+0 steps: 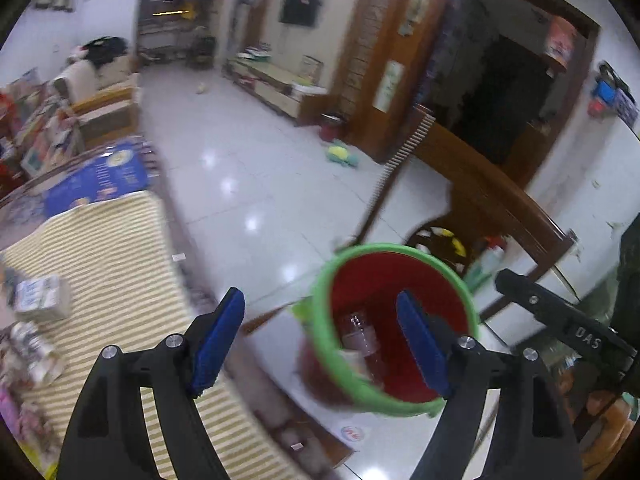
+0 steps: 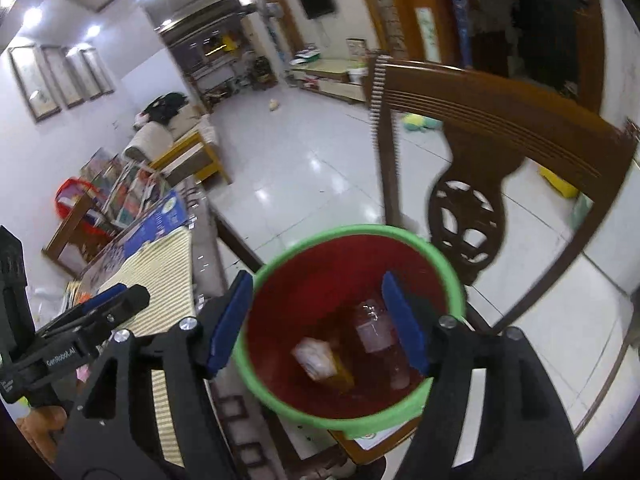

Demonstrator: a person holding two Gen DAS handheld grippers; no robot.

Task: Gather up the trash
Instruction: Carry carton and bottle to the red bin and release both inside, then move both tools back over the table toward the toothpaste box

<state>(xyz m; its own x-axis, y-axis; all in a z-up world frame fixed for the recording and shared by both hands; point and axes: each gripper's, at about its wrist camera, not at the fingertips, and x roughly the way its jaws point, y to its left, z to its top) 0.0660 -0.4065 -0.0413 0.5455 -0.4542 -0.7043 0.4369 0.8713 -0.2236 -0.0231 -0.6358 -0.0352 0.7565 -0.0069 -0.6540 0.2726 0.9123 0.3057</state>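
A red bin with a green rim (image 1: 384, 247) (image 2: 360, 230) stands just past the table edge, below both grippers. Inside it lie a clear plastic bottle (image 1: 358, 332) (image 2: 376, 332) and a small pale carton (image 2: 316, 360). My left gripper (image 1: 320, 344) is open above the bin's near left rim, with nothing between its blue pads. My right gripper (image 2: 318, 324) is open over the bin's mouth and holds nothing. On the striped tablecloth (image 1: 120, 280) to the left lie a pale packet (image 1: 40, 300) and crumpled wrappers (image 1: 32, 352).
A carved wooden chair (image 2: 500, 140) stands close behind the bin on the right. Glossy white floor tiles (image 1: 248, 168) stretch beyond it, with a green and yellow toy (image 1: 340, 156) on them. A sofa (image 1: 104, 96) and stacked books stand at the far left.
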